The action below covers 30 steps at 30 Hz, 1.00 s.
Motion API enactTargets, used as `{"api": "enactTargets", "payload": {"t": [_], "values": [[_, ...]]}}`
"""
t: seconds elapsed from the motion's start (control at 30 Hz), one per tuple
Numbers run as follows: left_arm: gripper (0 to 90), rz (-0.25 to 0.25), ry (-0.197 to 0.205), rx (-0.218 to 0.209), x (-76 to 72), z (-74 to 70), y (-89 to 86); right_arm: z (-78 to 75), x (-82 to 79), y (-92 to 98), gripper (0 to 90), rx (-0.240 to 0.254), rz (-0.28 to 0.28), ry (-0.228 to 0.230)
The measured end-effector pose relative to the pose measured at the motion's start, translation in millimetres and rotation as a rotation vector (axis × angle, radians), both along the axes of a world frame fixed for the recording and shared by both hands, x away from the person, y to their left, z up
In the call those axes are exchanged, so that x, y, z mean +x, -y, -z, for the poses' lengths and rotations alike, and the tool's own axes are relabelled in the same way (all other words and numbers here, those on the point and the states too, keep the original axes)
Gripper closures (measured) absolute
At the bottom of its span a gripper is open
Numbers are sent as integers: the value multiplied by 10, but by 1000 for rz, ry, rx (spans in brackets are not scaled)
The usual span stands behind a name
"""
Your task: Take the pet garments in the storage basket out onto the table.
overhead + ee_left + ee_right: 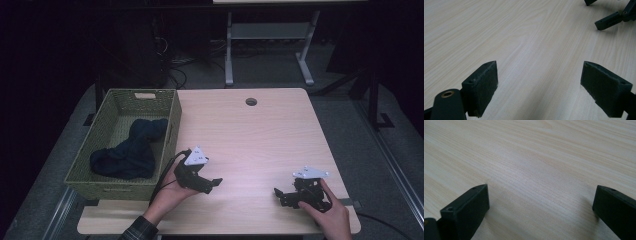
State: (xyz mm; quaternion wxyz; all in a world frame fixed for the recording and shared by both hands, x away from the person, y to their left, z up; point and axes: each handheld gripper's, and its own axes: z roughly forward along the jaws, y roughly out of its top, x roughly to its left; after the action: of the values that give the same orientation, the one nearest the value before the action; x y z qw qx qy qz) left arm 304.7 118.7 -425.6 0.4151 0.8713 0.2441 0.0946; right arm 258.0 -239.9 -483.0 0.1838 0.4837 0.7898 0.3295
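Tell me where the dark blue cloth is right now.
In the high view, the dark blue cloth lies bunched inside the green woven basket at the table's left edge, just left of the left gripper.

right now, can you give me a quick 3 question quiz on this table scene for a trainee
1. True or false: the dark blue cloth lies inside the woven basket.
2. Multiple choice: what is between the jaws of the left gripper?
A. a cloth
B. bare wooden table
C. a cable
3. Short answer: on which side of the table does the basket sit, seen from the person's place?

Key:
1. True.
2. B. The jaws stand wide apart over bare wood, as do those of the right gripper.
3. The person's left, near the left hand.
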Motion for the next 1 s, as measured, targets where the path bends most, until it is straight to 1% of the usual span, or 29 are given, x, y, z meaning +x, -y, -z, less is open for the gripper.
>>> {"api": "enactTargets", "payload": {"t": [0.1, 0.13, 0.17, 0.2, 0.3, 0.33, 0.4, 0.43, 0.53, 0.6, 0.67, 0.7, 0.77, 0.87, 0.9, 1.0], "values": [[138, -3, 2, 1, -6, -35, 9, 0, 0, 0, 4, 0, 0, 0], [138, 1, 2, 8, -1, -50, 5, 0, 0, 0, 4, 0, 0, 0], [138, -6, 0, -3, -3, -57, 12, 0, 0, 0, 4, 0, 0, 0], [138, -1, 2, 5, 3, -73, 6, 0, 0, 0, 4, 0, 0, 0], [138, -8, 4, -6, 10, -115, 0, 0, 0, 0, 4, 0, 0, 0], [138, -12, -1, -14, 11, -126, 3, 0, 0, 0, 4, 0, 0, 0], [138, -5, 2, -3, 16, -148, 2, 0, 1, 2, 4, -1, -2, 1], [137, -4, 2, -12, 16, -156, 12, 1, 1, 2, 4, -1, -2, 1], [137, 10, 7, 0, 17, -197, 21, 1, 0, 2, 4, -1, -2, 1], [137, 10, 10, -7, 13, -216, 36, 0, 0, 0, 4, 0, 0, 0], [137, 18, 13, 0, 13, -241, 43, 0, 0, 0, 4, 0, 0, 0], [137, 13, 8, -4, 10, -247, 50, 0, 0, 0, 4, 0, 0, 0], [137, 17, 8, 14, 18, -265, 45, 0, 0, 0, 4, 0, 0, 0], [139, 12, 7, 8, 25, -289, 39, 0, 0, -1, 4, 1, 1, 0], [138, 16, 6, 15, 32, -308, 29, 0, 0, 0, 4, 0, 0, 0], [139, 12, 11, 9, 46, -356, 6, 0, 0, 0, 4, 0, 0, 0]]}}
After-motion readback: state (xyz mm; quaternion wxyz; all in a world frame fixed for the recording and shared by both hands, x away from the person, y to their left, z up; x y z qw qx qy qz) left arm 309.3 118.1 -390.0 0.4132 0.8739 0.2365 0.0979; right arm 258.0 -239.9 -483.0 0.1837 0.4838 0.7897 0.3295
